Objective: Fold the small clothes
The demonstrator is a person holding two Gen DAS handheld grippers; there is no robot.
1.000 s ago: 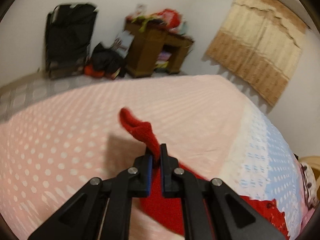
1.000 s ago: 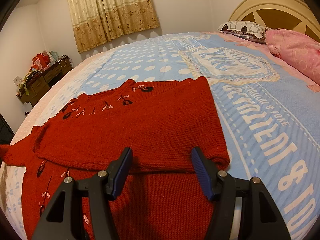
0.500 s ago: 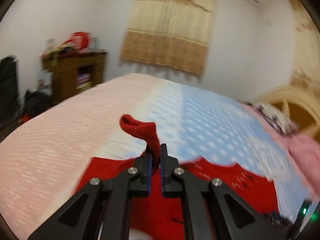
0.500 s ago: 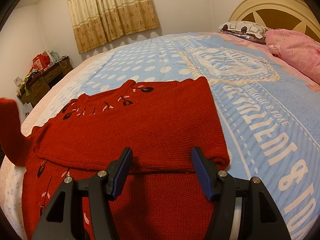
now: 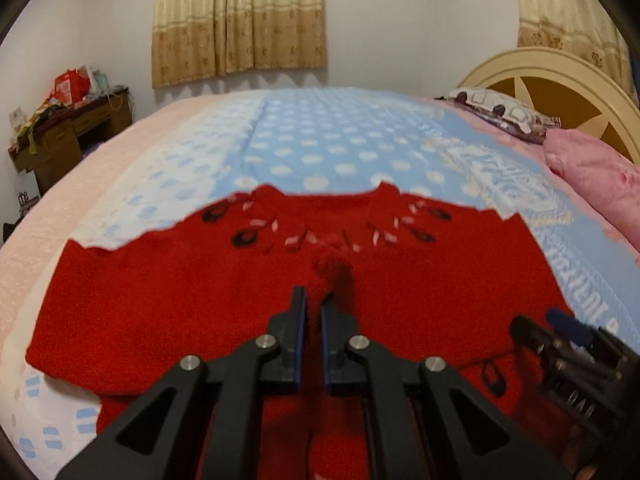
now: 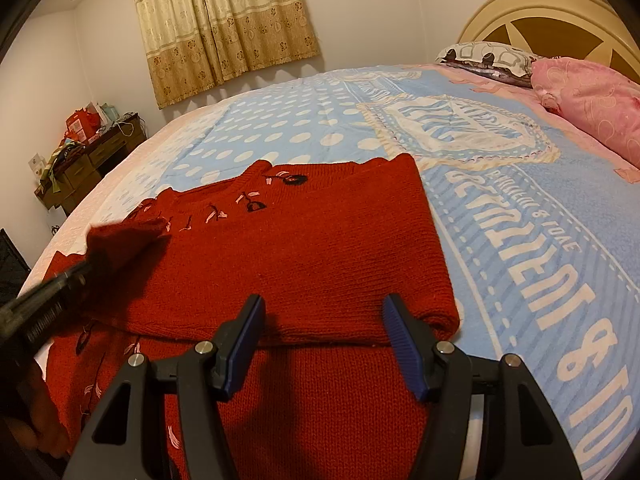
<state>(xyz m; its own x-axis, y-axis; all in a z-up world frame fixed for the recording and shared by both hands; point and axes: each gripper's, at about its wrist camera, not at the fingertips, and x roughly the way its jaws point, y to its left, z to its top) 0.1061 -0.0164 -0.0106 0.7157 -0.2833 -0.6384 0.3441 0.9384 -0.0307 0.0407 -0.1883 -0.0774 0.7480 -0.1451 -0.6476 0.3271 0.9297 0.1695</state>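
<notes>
A red knit sweater [image 5: 160,300] with black and pink flower stitching lies flat on the bed. Its far side is folded in over the body [image 6: 312,248]. My left gripper [image 5: 314,300] is shut on the sleeve cuff [image 5: 332,268] and holds it over the middle of the chest. Its jaws are just starting to open, with the cuff still between them. From the right wrist view the same gripper [image 6: 90,260] comes in at the left with the sleeve [image 6: 124,236]. My right gripper [image 6: 324,308] hangs open over the folded edge with nothing in it; it also shows as the right gripper [image 5: 560,332] at the edge of the left view.
The bed cover [image 6: 520,220] is blue with white dots and lettering. A pink pillow [image 6: 592,104] and a patterned pillow [image 6: 484,54] lie by the cream headboard [image 6: 552,12]. A cluttered wooden desk [image 6: 84,160] stands by the far wall under curtains [image 6: 224,24].
My left gripper has swung across with the sleeve, from over the pink edge of the bed to above the sweater's chest. The right gripper has stayed still.
</notes>
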